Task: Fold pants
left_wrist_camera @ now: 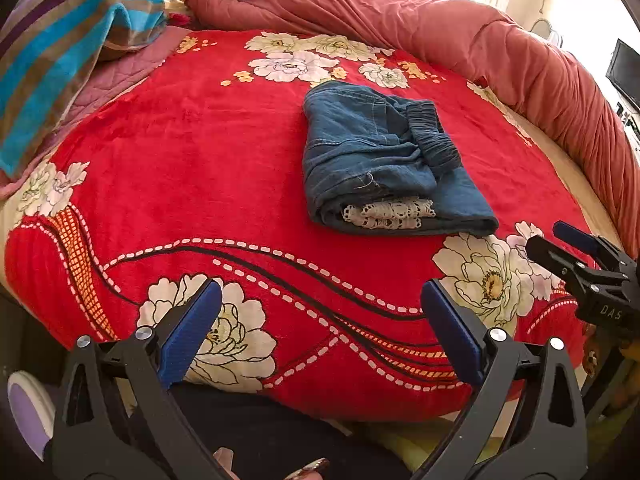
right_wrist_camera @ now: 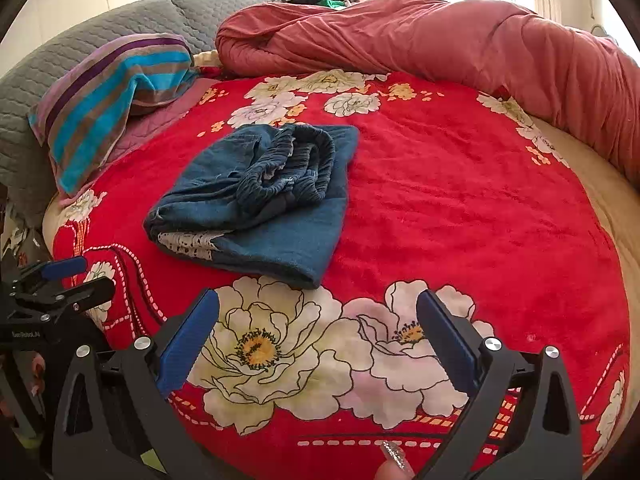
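Blue denim pants lie folded into a compact bundle on the red floral blanket, with the elastic waistband on top and white lace trim at the near edge. They also show in the right wrist view. My left gripper is open and empty, hovering near the blanket's front edge, well short of the pants. My right gripper is open and empty, also short of the pants. The right gripper shows at the right edge of the left wrist view, and the left gripper at the left edge of the right wrist view.
A rolled pink-red quilt runs along the back and right of the round bed. A striped blue, brown and purple pillow lies at the back left against a grey quilted headboard.
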Action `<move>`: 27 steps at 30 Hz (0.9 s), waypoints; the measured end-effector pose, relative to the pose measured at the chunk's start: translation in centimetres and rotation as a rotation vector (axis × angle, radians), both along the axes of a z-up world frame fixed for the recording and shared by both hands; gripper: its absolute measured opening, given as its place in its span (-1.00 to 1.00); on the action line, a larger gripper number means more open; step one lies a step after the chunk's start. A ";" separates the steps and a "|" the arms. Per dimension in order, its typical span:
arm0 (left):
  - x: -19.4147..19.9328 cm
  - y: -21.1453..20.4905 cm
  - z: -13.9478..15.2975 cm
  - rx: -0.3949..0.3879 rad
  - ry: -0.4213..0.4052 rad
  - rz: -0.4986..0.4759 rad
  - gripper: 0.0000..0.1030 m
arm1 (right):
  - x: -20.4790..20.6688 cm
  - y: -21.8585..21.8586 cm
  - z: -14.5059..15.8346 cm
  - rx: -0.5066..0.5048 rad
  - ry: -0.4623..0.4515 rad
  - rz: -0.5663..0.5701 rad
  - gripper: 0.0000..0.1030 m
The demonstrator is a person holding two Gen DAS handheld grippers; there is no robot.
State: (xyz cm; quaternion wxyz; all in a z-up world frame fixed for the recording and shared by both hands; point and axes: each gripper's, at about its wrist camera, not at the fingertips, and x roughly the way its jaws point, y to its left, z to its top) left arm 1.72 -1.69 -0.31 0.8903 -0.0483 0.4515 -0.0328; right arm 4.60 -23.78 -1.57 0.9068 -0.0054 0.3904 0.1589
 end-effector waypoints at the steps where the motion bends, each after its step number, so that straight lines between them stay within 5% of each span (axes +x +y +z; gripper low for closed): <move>1: 0.0 0.0 0.1 0.000 -0.001 0.000 0.81 | 0.0 0.0 0.0 0.001 0.000 -0.002 0.91; 27: -0.3 0.2 0.9 -0.014 -0.011 0.003 0.81 | -0.2 0.1 0.6 -0.016 -0.007 -0.014 0.91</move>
